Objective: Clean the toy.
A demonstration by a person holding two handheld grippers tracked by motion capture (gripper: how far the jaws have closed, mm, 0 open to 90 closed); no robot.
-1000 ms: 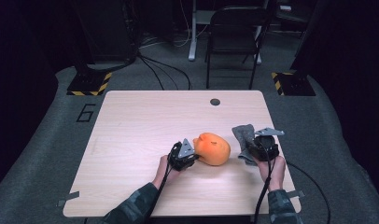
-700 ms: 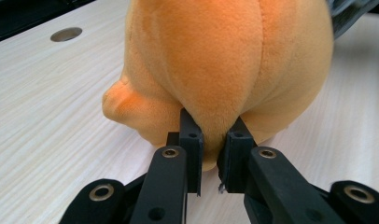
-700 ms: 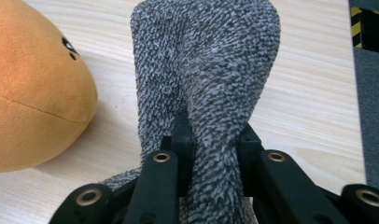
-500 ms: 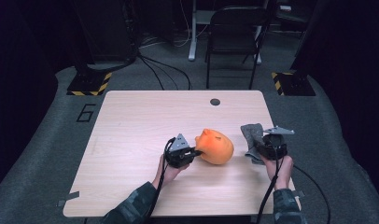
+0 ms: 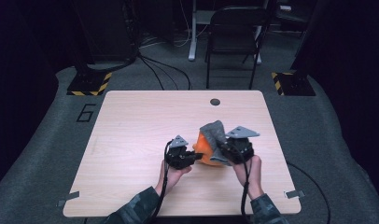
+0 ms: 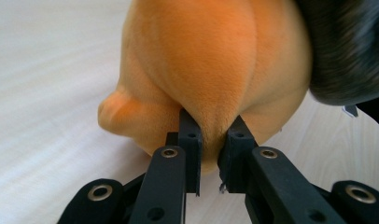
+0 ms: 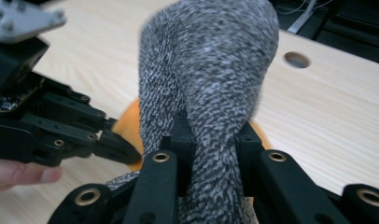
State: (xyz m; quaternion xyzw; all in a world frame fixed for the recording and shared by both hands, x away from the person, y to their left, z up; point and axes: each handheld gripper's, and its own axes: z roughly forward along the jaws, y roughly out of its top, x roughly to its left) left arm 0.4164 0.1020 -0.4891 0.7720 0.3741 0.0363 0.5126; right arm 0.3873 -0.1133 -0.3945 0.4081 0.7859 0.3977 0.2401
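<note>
An orange plush toy (image 5: 205, 148) lies on the wooden table (image 5: 145, 121) between my two hands. My left gripper (image 5: 195, 157) is shut on a fold of its orange fabric (image 6: 211, 84) at the toy's left side. A grey knitted cloth (image 5: 216, 132) is draped over the toy's right and top. My right gripper (image 5: 222, 154) is shut on that grey cloth (image 7: 211, 79), which bunches between its jaws and rises in front of its camera. In the right gripper view the left gripper (image 7: 117, 147) pinches the orange toy (image 7: 131, 121) beneath the cloth.
A round cable hole (image 5: 215, 101) sits near the table's far edge. A black folding chair (image 5: 234, 37) stands behind the table on the grey floor. Hazard-striped blocks (image 5: 88, 84) flank the far corners. Bits of tape mark the table's front corners.
My right gripper has swung left with the grey cloth, bringing it from beside the toy onto the toy's right side. The left gripper has stayed put, still pinching the toy.
</note>
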